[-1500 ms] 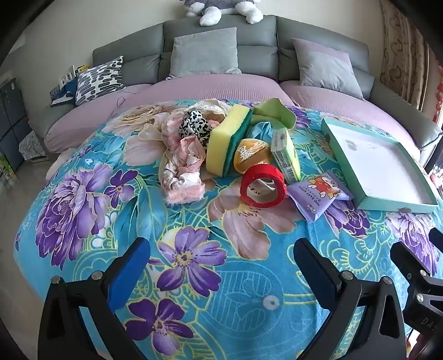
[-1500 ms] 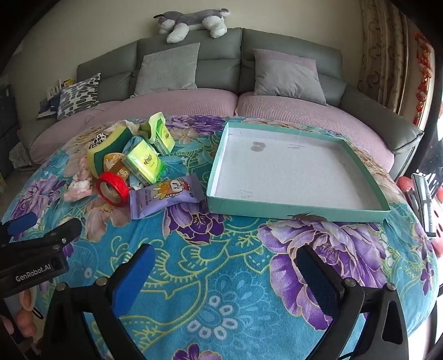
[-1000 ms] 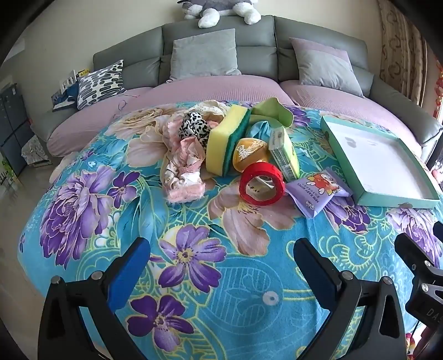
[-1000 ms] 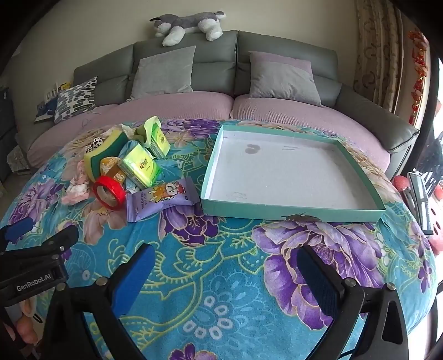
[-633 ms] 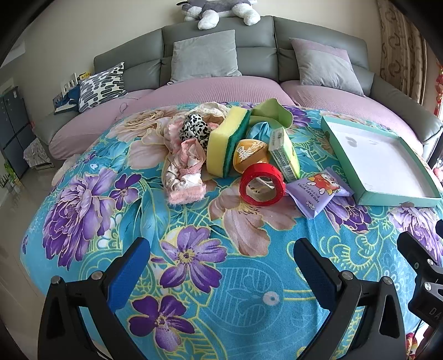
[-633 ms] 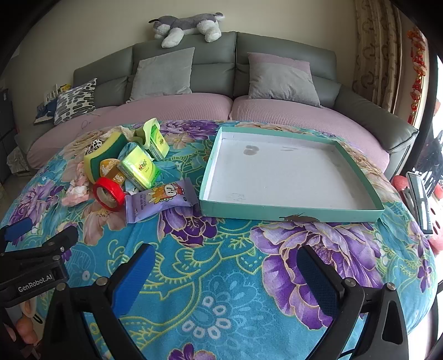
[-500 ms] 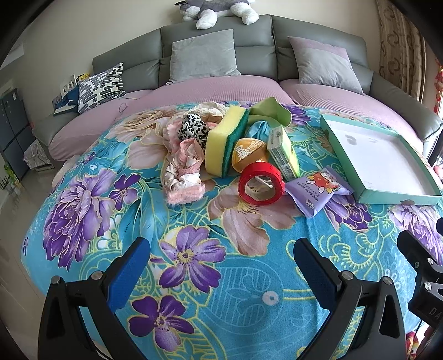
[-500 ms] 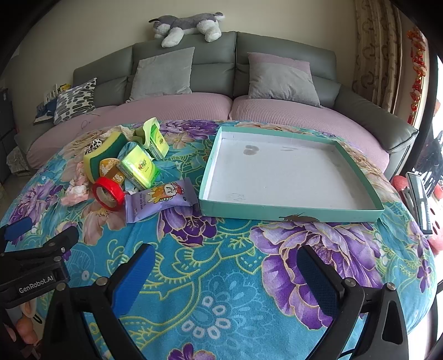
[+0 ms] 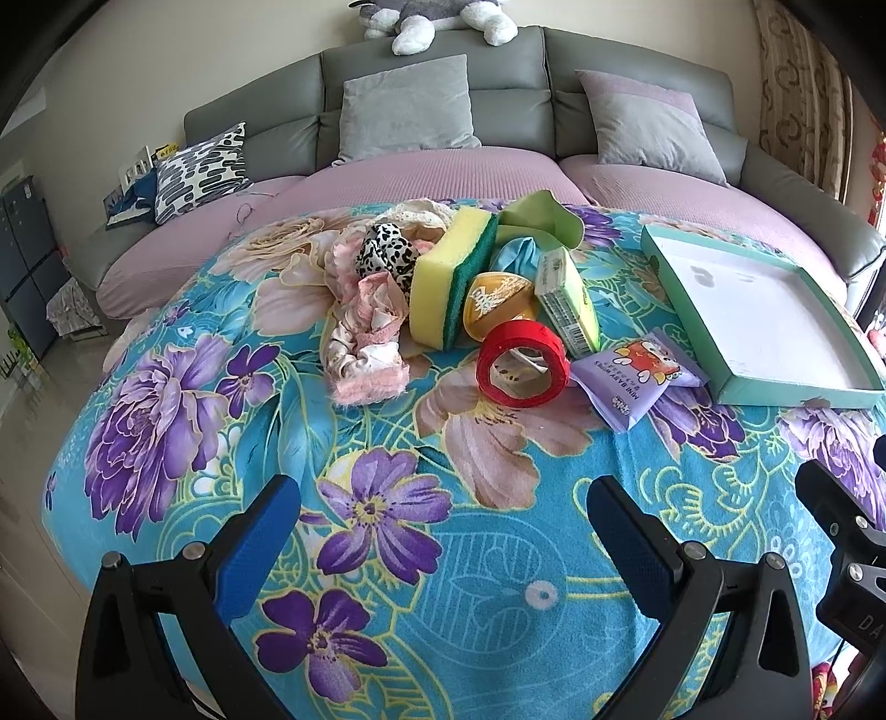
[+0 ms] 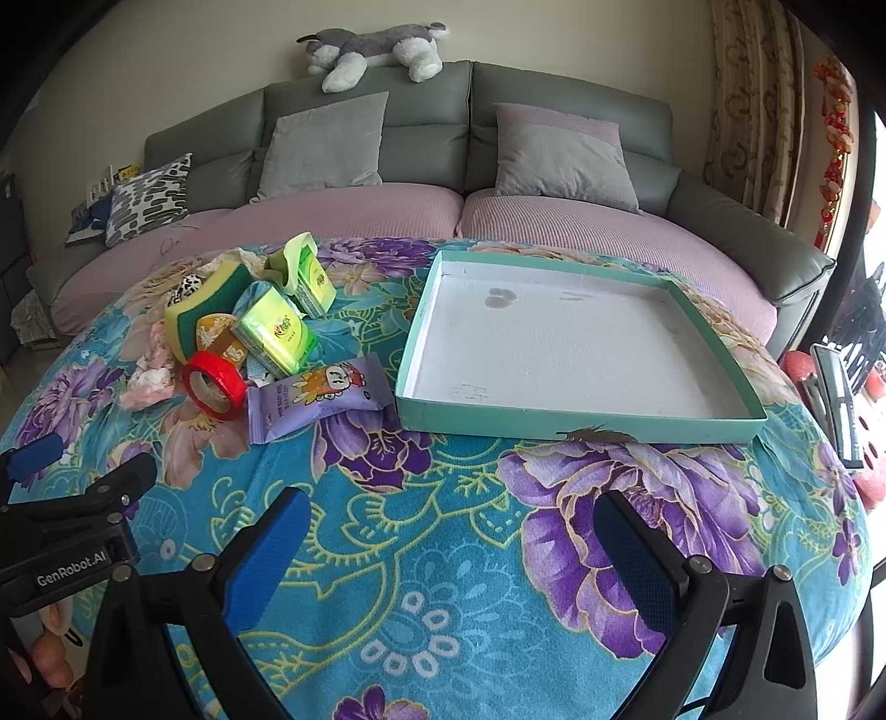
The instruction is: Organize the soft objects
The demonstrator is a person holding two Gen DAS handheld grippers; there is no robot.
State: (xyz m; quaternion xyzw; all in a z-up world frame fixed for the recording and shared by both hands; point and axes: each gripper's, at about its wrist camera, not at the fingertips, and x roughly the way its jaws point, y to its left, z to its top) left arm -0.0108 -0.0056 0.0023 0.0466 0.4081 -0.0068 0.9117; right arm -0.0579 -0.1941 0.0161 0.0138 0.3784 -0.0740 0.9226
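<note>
A pile lies on the floral blanket: a yellow-green sponge (image 9: 448,279), pink and leopard-print cloths (image 9: 368,315), a red tape roll (image 9: 523,363), an orange pouch (image 9: 495,302), green tissue packs (image 9: 567,302) and a purple wipes pack (image 9: 637,379). The same pile shows in the right wrist view, with the sponge (image 10: 202,310), tape roll (image 10: 215,385) and wipes pack (image 10: 315,396). An empty teal tray (image 10: 576,423) lies to the right of the pile. My left gripper (image 9: 443,526) is open and empty, short of the pile. My right gripper (image 10: 451,531) is open and empty, in front of the tray.
A grey sofa (image 10: 421,160) with cushions and a plush dog (image 10: 371,47) stands behind the blanket. The left gripper's body (image 10: 66,531) shows at the lower left of the right wrist view. Red items (image 10: 830,382) lie past the blanket's right edge.
Both views have shifted slightly, with the pile and tray sitting a little lower and closer. Both grippers stay open and empty. Nothing on the blanket has moved.
</note>
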